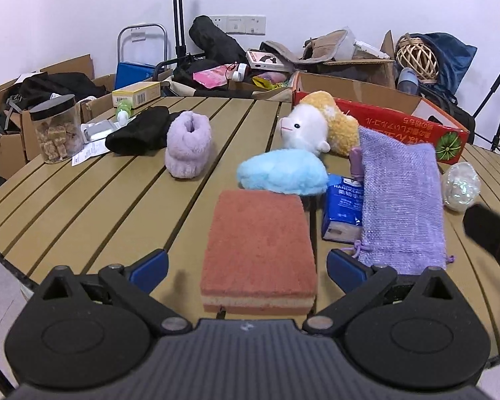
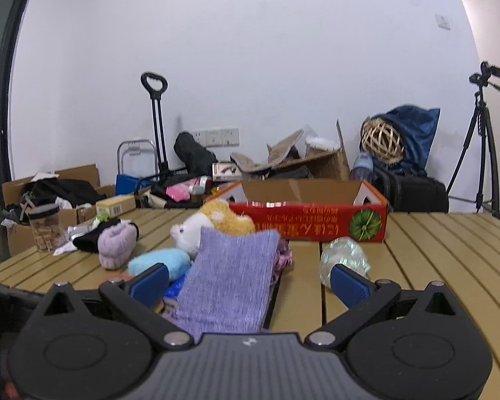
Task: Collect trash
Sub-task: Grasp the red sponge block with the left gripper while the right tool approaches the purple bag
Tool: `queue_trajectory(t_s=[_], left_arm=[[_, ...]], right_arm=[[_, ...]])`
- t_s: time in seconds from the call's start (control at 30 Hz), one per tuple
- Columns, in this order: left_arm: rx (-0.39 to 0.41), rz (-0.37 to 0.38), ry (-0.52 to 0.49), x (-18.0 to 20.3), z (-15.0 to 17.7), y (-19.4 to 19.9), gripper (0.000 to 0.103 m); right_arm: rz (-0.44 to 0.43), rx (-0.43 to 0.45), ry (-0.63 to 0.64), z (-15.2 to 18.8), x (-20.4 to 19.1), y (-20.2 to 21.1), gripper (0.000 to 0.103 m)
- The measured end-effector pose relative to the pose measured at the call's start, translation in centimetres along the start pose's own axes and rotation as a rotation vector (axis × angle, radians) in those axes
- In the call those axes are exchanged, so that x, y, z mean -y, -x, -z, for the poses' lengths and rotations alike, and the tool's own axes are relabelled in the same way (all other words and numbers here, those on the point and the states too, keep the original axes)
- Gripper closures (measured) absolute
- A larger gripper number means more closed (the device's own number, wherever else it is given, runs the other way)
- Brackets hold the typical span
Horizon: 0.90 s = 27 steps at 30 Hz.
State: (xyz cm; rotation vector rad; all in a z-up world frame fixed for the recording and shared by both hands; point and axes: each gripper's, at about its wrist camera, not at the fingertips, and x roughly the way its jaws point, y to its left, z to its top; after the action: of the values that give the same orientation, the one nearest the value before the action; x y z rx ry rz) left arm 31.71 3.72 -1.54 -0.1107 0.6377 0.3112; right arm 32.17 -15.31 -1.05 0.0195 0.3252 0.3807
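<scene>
- A slatted tan bench (image 1: pixel 93 196) stands before a white wall; open cardboard boxes, bags and a tripod (image 2: pixel 480 153) crowd the floor behind it.
- The red carton (image 2: pixel 316 223) at the far edge carries upside-down print that cannot be read; the blue tissue pack (image 1: pixel 341 203) reads "HANDKER…", the rest hidden by the purple knit pouch (image 1: pixel 401 200).
- The crumpled clear wrapper (image 2: pixel 345 260), likely trash, lies near the carton, partly behind one right fingertip.
- Left claw (image 1: pixel 246 266) is spread wide, empty, flanking the orange sponge (image 1: pixel 258 250).
- Right claw (image 2: pixel 250 281) is also wide and empty over the pouch.
</scene>
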Motion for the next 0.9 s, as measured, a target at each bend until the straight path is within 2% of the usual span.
queue_trajectory(t_s=[0.23,0.3,0.4,0.47,0.63,0.9], left_arm=[[-0.001,0.000,0.017,0.0,-0.3,-1.3,0.001],[0.016,0.007,0.011,0.1,-0.1,-1.2,0.004],[0.018,0.020,-0.005,0.4,0.1,-1.2,0.018],[0.010,0.031,-0.009,0.4,0.3,-1.4,0.032],[0.034,0.050,-0.007,0.2,0.6,-1.2,0.032],[0.088,0.027,0.018,-1.3,0.5,-0.3,0.032]], right_arm=[[0.010,-0.040,-0.025,0.8,0.4,-1.5,0.000],[0.014,-0.045,-0.031,1.0,0.5,-1.8,0.000],[0.013,-0.049,-0.036,1.0,0.4,-2.0,0.000],[0.009,-0.051,-0.037,1.1,0.3,-2.2,0.000],[0.000,-0.056,-0.035,1.2,-0.1,-2.4,0.000],[-0.010,-0.085,-0.041,1.9,-0.7,-3.7,0.000]])
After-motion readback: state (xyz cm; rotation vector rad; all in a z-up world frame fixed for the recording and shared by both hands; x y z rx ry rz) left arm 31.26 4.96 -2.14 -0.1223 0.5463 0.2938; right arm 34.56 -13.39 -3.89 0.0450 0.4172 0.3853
